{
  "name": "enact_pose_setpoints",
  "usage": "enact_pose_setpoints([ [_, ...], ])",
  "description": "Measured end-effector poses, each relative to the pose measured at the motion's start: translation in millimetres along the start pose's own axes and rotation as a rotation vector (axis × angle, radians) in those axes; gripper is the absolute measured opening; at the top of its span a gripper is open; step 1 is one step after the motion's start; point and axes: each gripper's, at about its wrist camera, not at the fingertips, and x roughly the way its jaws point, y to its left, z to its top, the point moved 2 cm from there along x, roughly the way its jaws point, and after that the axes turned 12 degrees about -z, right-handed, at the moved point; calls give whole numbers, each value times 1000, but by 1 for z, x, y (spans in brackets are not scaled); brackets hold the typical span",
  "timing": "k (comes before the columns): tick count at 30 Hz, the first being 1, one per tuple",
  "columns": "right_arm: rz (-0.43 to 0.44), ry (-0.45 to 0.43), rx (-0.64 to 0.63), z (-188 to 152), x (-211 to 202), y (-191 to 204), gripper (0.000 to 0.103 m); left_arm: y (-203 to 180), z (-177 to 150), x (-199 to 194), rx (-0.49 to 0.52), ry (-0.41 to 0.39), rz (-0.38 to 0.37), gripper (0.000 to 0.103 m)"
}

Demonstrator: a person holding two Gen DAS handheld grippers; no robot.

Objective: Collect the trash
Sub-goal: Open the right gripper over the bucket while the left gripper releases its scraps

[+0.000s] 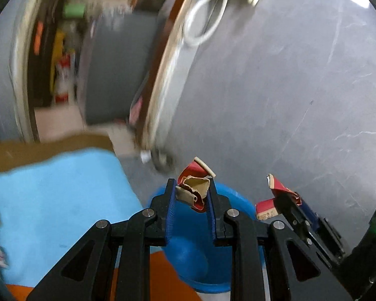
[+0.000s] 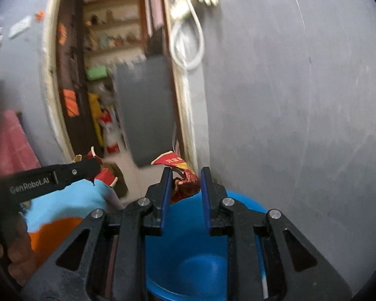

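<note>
Both grippers carrying trash above the blue bin

The left gripper [image 1: 191, 193] has its jaws clamped on a crumpled red-and-tan scrap [image 1: 194, 190]; the right gripper [image 2: 185, 185] grips a red-and-yellow wrapper [image 2: 183, 175]. The blue bin [image 2: 188, 250] lies directly below and just ahead of both jaw pairs, beside the grey wall [image 2: 300, 125], the right pair nearer its centre; release appears to be next
</note>
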Motion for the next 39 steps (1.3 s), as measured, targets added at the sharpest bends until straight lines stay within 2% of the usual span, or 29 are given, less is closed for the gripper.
enact_pose_setpoints([
  [4,-7,120,24,-10,27,-12,34,16,-5,32,-56,113,-3,20],
  [8,-10,162,34,-12,35,-16,35,23,-1,43,-82,134,-21,31],
  [11,-6,160,29,-11,34,-12,39,22,-4,40,-79,135,-28,40],
  [18,-43,89,55,-7,21,-20,61,19,-10,17,-72,102,-35,63],
  [20,-59,67,67,-6,18,-23,64,17,-9,12,-67,92,-26,71],
  [27,-105,15,123,-2,8,-38,68,15,-9,17,-76,138,-20,80],
  [34,-109,20,129,-1,11,-41,74,17,-9,20,-86,166,-40,82],
  [39,-105,21,129,-2,11,-40,78,21,-5,19,-131,178,-71,85],
])
